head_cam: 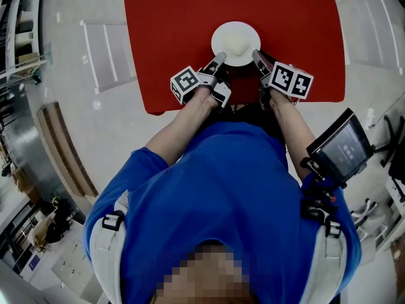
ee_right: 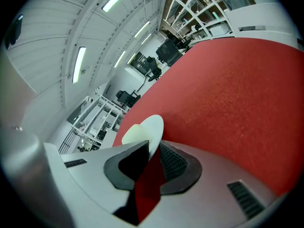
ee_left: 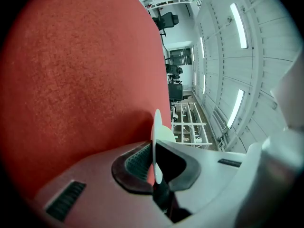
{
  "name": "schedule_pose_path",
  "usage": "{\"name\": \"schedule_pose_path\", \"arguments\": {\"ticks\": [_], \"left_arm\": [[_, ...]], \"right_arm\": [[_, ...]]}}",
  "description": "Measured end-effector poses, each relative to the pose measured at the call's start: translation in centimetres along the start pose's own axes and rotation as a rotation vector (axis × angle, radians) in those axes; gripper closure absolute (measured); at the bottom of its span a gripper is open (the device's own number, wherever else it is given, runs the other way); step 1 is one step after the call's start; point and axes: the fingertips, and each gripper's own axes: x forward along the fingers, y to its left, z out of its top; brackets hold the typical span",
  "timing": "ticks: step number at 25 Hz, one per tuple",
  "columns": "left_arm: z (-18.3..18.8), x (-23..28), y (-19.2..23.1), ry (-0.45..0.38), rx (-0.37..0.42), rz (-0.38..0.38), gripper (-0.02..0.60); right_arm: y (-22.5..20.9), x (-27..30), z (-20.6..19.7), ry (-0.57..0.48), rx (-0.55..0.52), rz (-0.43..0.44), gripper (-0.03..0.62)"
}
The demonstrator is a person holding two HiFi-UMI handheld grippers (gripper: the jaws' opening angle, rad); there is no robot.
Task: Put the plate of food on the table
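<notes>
My left tongs (head_cam: 221,56) and right tongs (head_cam: 255,54) are clamped on the plate (head_cam: 250,33) over the near side of the desk (head_cam: 183,24); next I think I set it down flat and let go.

A dark screen (head_cam: 345,145) on a stand sits low at the head view's right; wooden boards (head_cam: 63,151) lie on the pale floor (head_cam: 114,106) at left. White shelving (ee_left: 190,123), black office chairs (ee_left: 167,20) and ceiling light strips (ee_left: 238,19) fill the room behind

White shelving racks (ee_left: 187,122) and black office chairs (ee_left: 167,20) stand on a pale floor (head_cam: 63,56) under ceiling strip lights (ee_left: 238,25).
</notes>
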Motion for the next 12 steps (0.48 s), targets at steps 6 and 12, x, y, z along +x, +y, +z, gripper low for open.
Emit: {"name": "schedule_pose_path", "arguments": {"ticks": [6,12], "left_arm": [[-0.2,0.2,0.4,0.005,-0.023,0.029,0.565],[-0.5,0.1,1.1,0.013,-0.005,0.081,0.565]], "right_arm": [[-0.2,0.1,-0.1,0.019,-0.02,-0.022,0.545],[-0.6,0.0,-0.7,0.035,-0.035,-0.045,0.545]]}}
